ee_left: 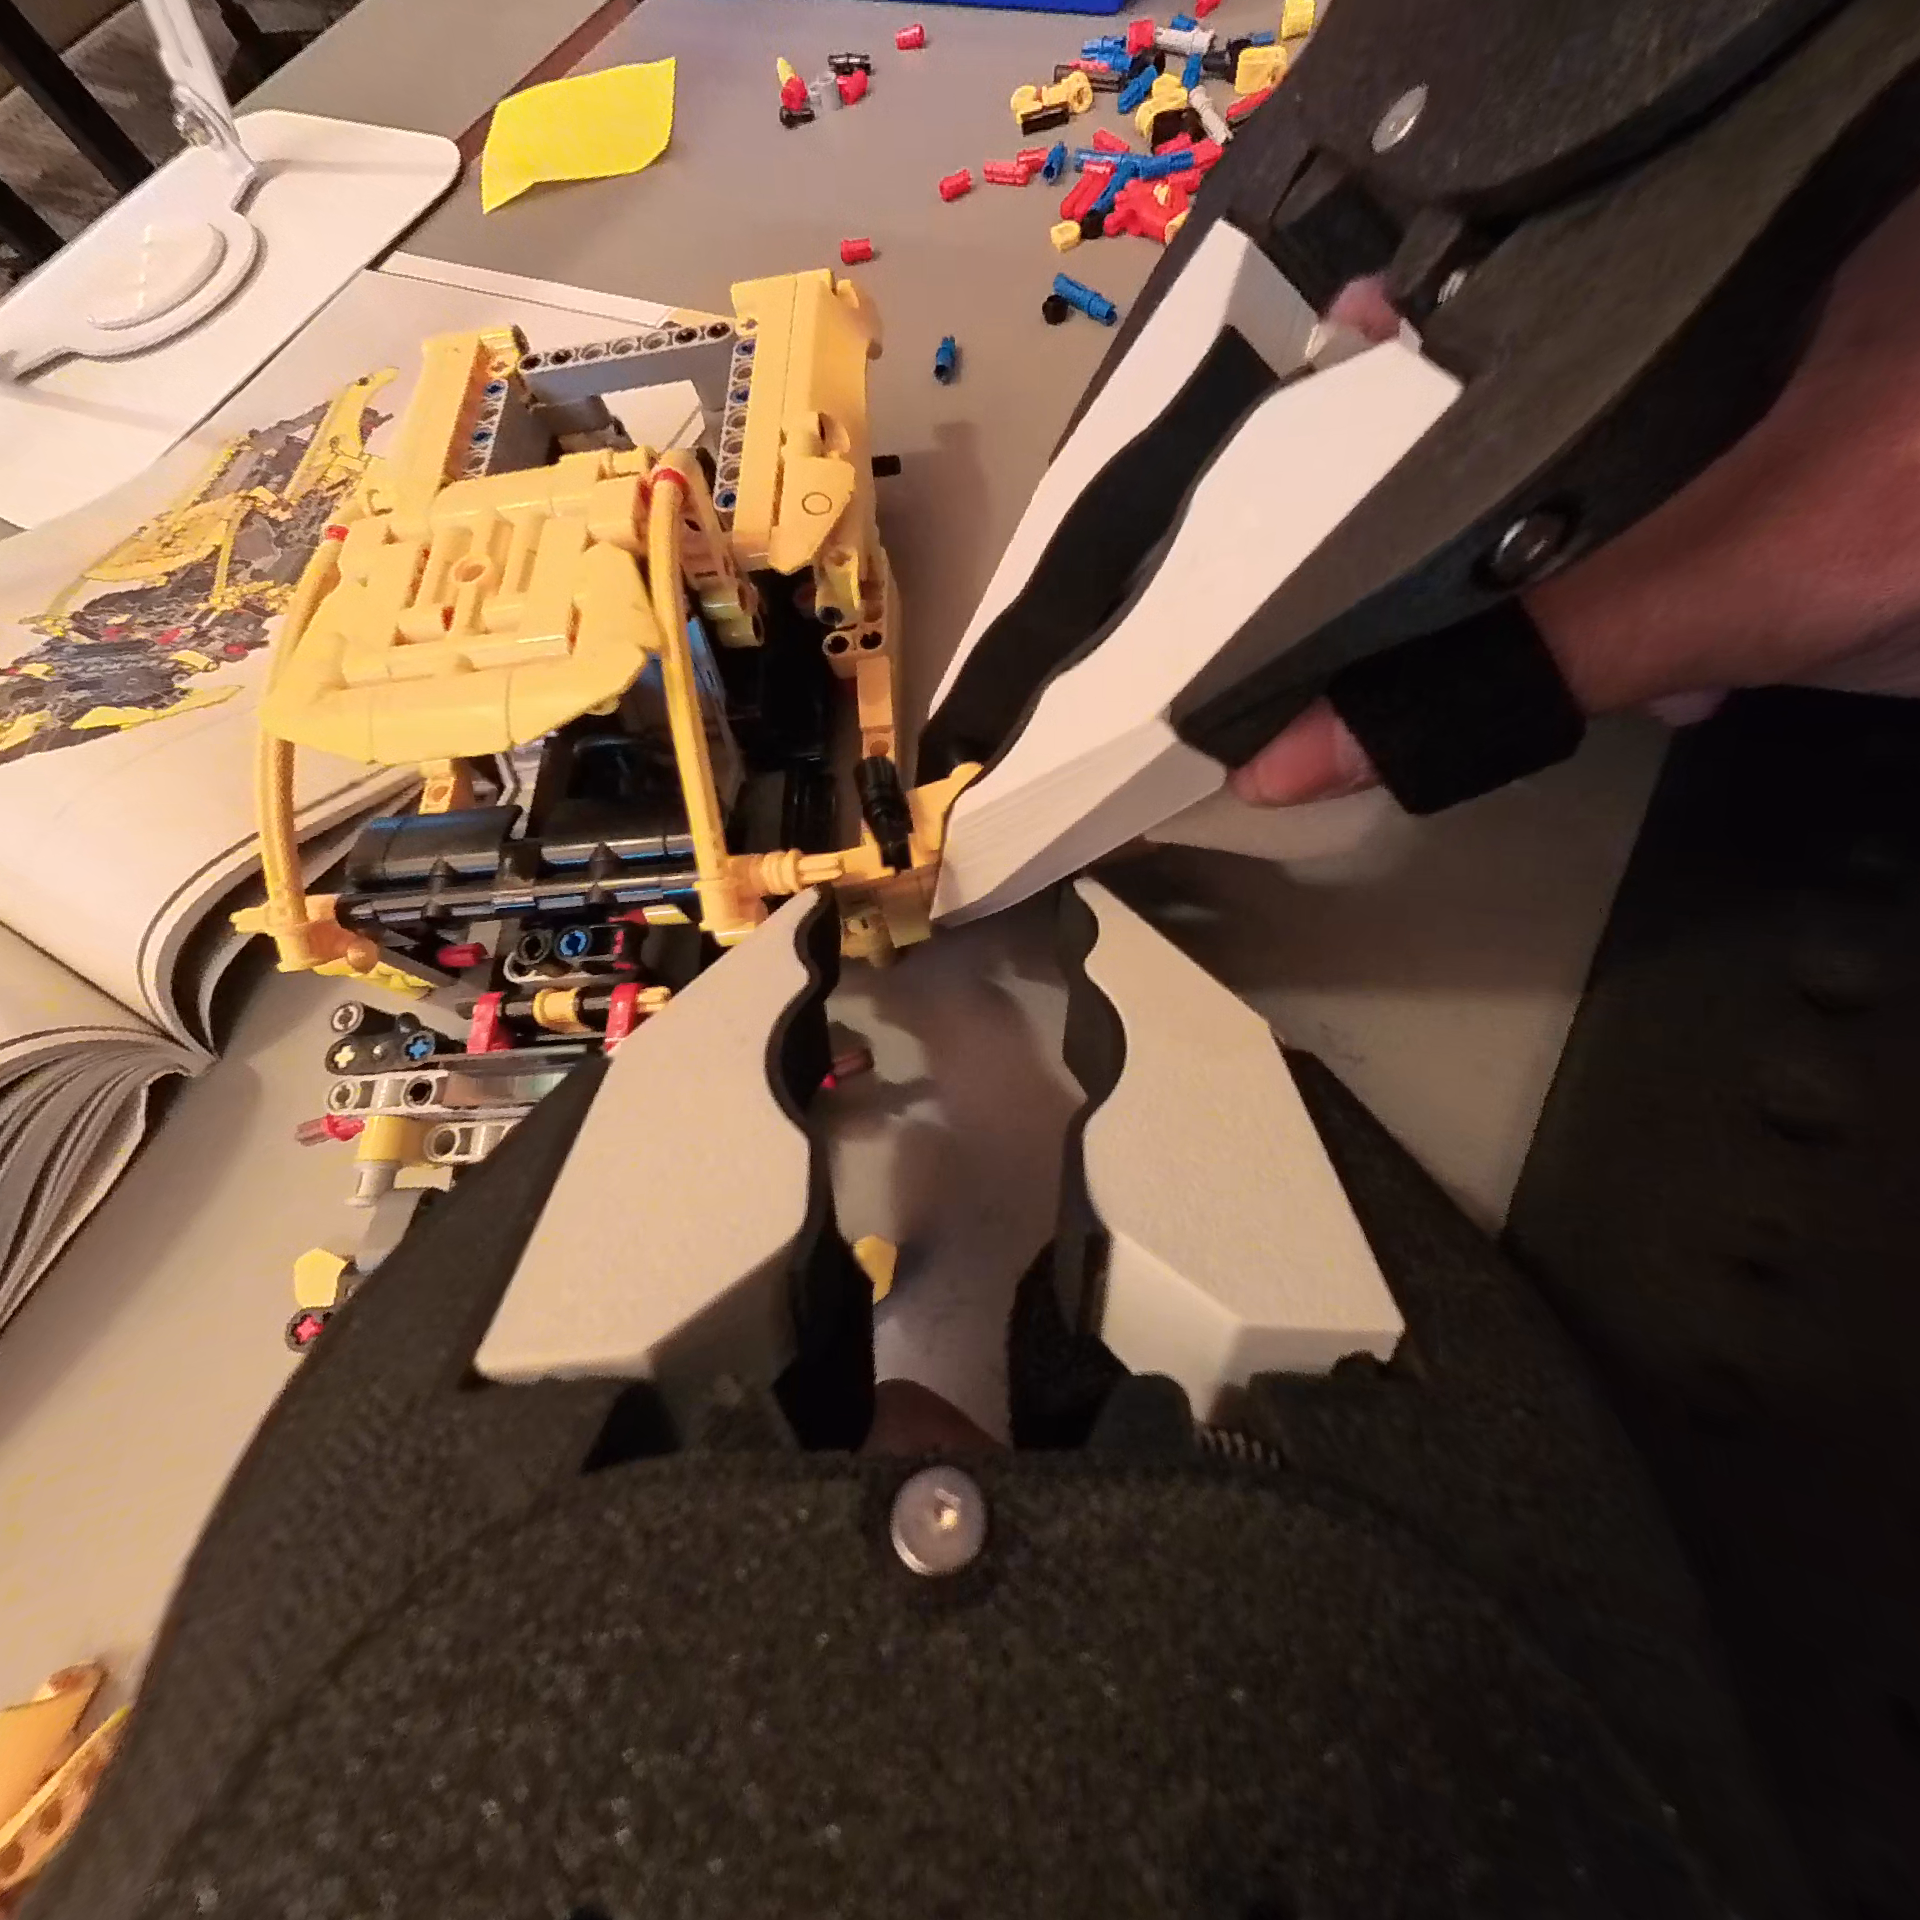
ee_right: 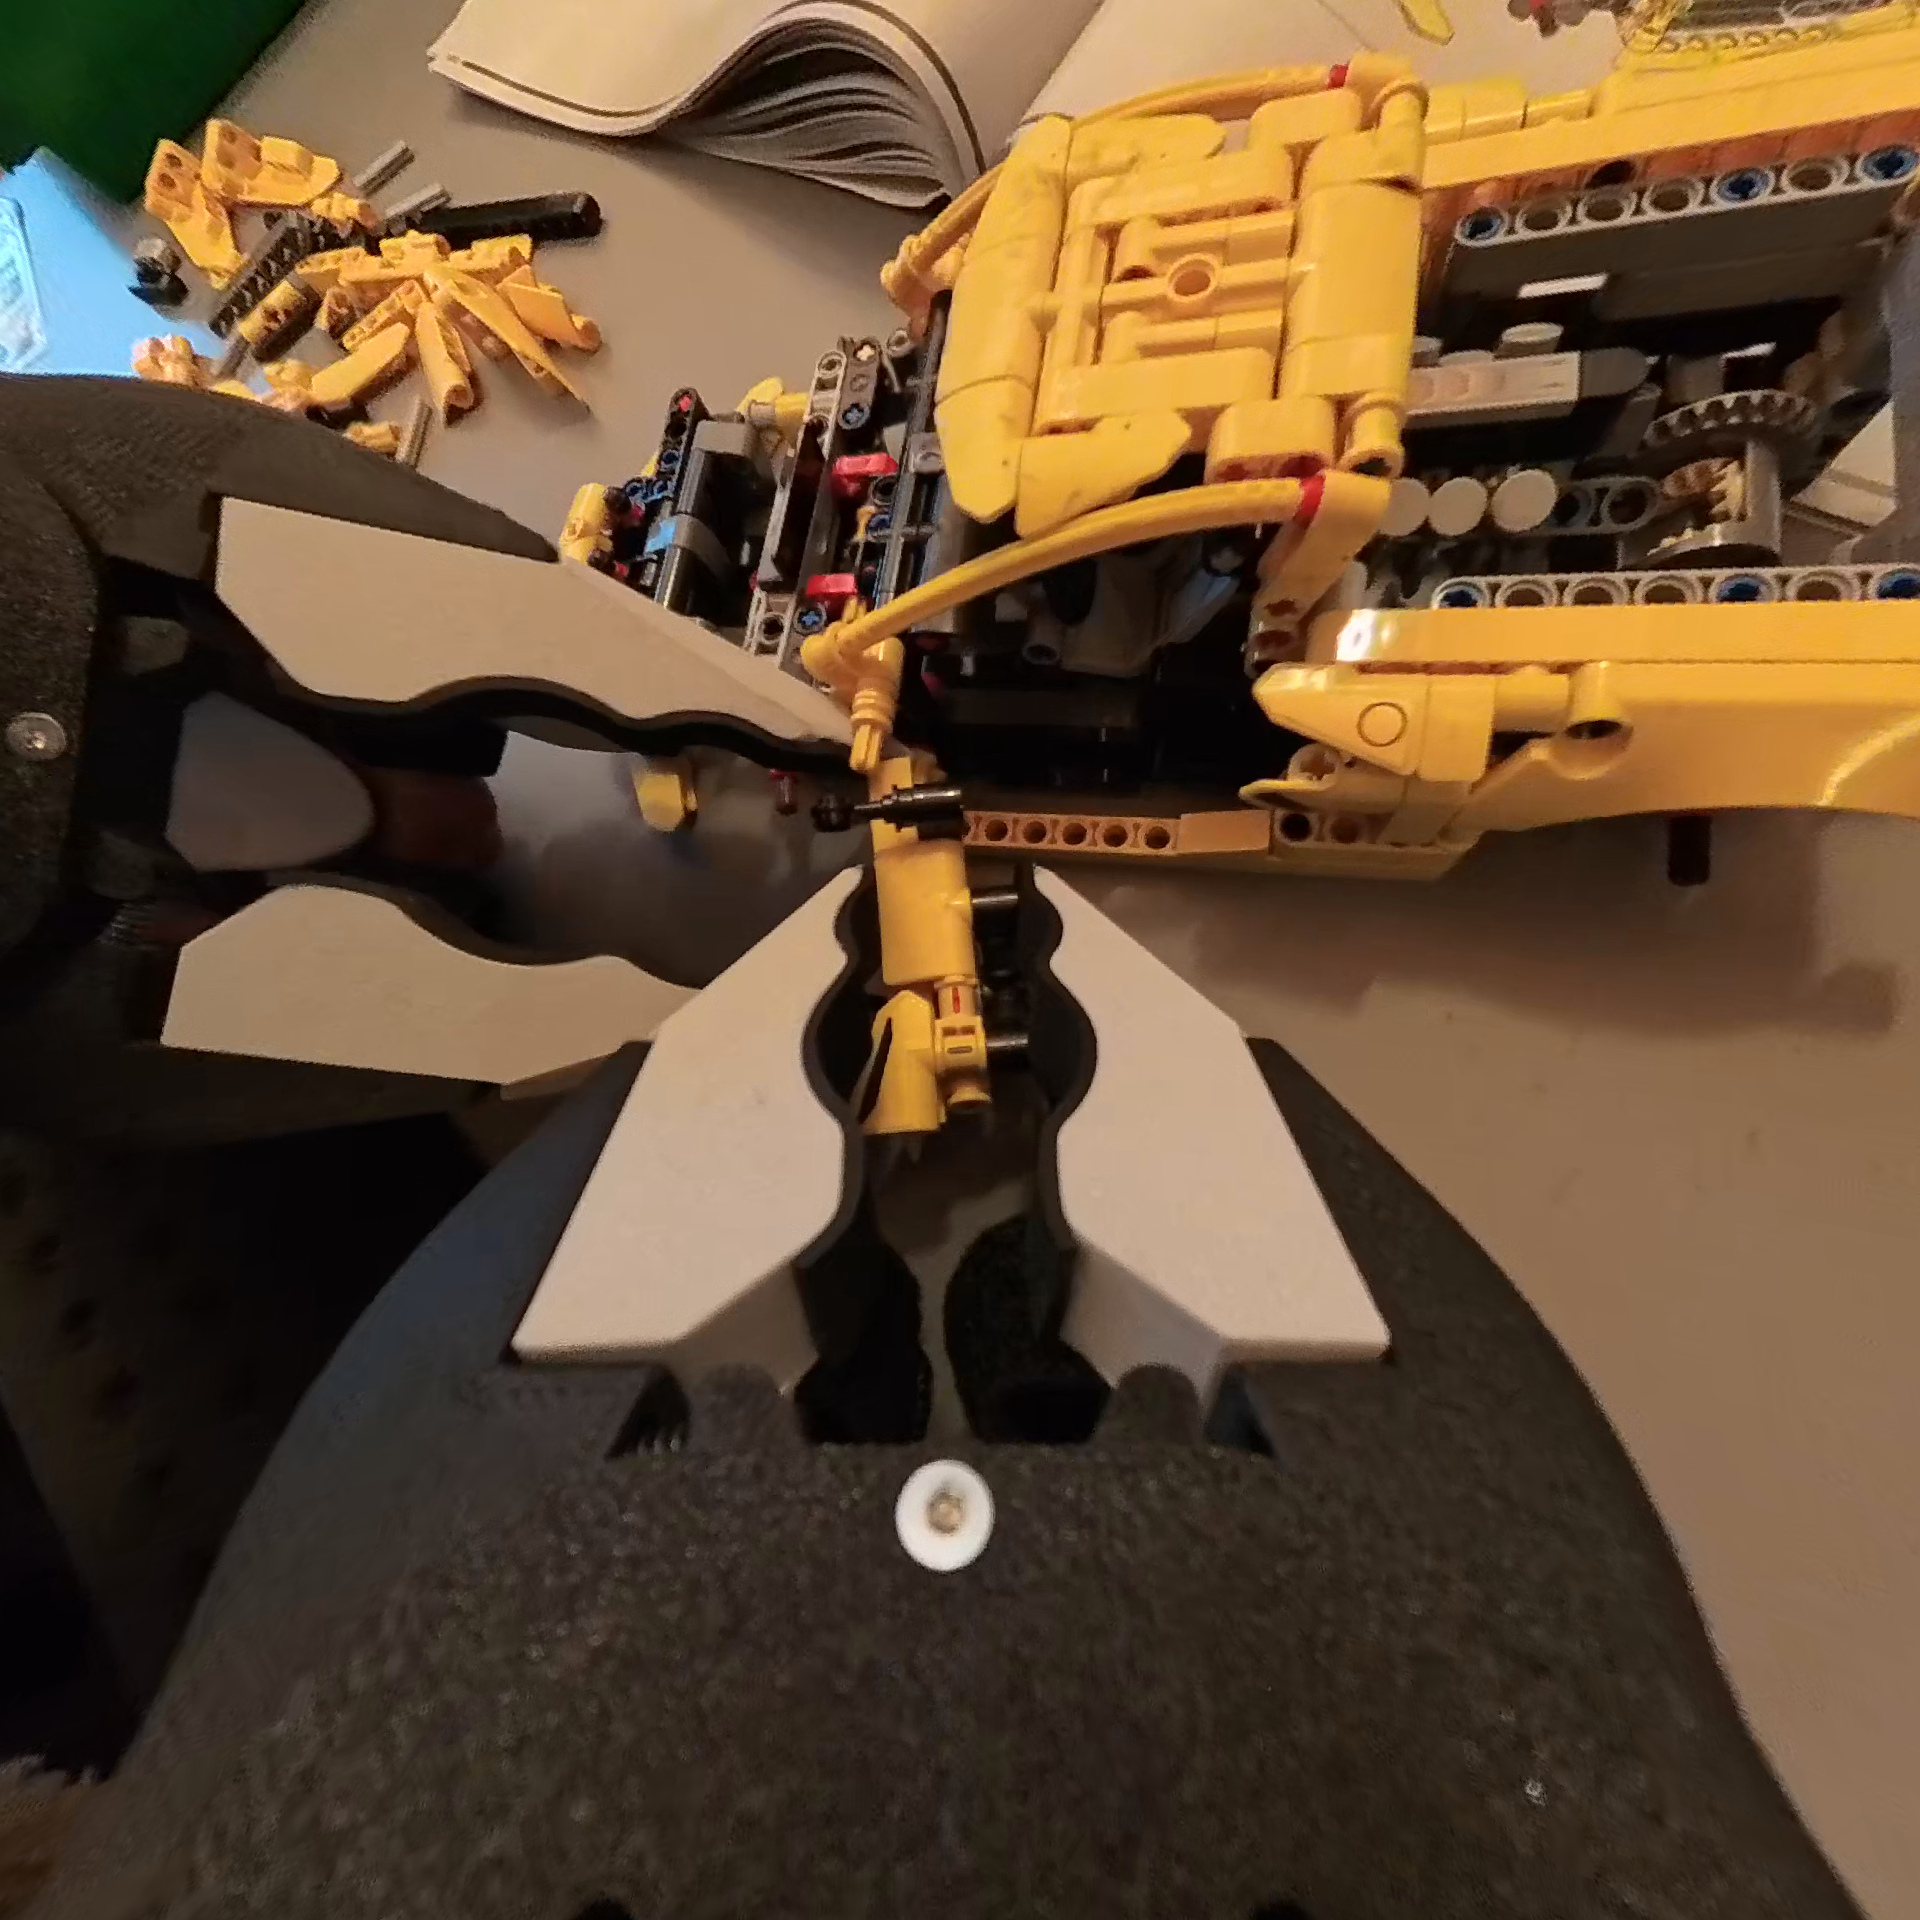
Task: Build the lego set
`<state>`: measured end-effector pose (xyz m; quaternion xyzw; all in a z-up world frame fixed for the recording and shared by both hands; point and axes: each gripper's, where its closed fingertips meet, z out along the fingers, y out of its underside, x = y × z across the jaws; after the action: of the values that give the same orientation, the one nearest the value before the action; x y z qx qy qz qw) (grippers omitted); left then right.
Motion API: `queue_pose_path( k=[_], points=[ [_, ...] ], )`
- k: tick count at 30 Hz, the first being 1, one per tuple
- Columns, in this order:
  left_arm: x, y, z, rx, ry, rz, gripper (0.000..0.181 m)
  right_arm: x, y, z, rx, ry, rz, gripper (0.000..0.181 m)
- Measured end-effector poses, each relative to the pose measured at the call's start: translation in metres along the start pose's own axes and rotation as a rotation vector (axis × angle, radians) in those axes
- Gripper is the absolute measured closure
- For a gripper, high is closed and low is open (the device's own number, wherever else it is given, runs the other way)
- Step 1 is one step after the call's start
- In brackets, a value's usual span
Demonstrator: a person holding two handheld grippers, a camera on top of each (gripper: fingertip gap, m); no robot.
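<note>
A half-built yellow Lego Technic vehicle (ee_left: pixel 488 603) lies on the grey table, partly on an open instruction booklet (ee_left: pixel 125 748). It fills the upper right of the right wrist view (ee_right: pixel 1195 312). My right gripper (ee_right: pixel 945 894) is shut on a small yellow sub-assembly (ee_right: pixel 920 987) with black pins, held against the model's near corner. In the left wrist view the right gripper (ee_left: pixel 935 831) comes in from the upper right. My left gripper (ee_left: pixel 951 909) is open and empty, its left fingertip (ee_left: pixel 800 925) against the model's corner. It shows at the left of the right wrist view (ee_right: pixel 748 862).
Loose red, blue and yellow pins (ee_left: pixel 1132 135) lie at the table's far right, with a yellow paper sheet (ee_left: pixel 577 130) and a white stand base (ee_left: pixel 208 239) to the left. A pile of yellow panels and black beams (ee_right: pixel 395 301) lies near the booklet (ee_right: pixel 779 94). My two grippers' fingertips are within a few centimetres of each other.
</note>
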<state>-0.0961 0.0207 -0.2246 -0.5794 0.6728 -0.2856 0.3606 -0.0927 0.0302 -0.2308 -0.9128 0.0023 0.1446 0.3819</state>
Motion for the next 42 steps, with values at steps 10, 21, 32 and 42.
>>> queue_pose_path(
  k=[10,21,32,42],
  points=[
    [-0.005,-0.002,-0.026,0.085,0.15,-0.08,0.136,-0.008,-0.001,-0.007,0.055,-0.114,-0.021,0.149],
    [-0.042,-0.007,-0.035,0.182,0.133,-0.095,0.139,-0.002,0.01,-0.029,0.044,0.045,-0.27,0.149],
    [-0.034,-0.03,-0.017,0.123,0.204,0.002,0.152,-0.002,0.012,-0.042,0.027,0.094,-0.366,0.144],
    [-0.036,-0.02,-0.005,0.04,0.198,0.012,0.176,0.021,0.015,-0.042,-0.01,0.143,-0.336,0.153]
  ],
)
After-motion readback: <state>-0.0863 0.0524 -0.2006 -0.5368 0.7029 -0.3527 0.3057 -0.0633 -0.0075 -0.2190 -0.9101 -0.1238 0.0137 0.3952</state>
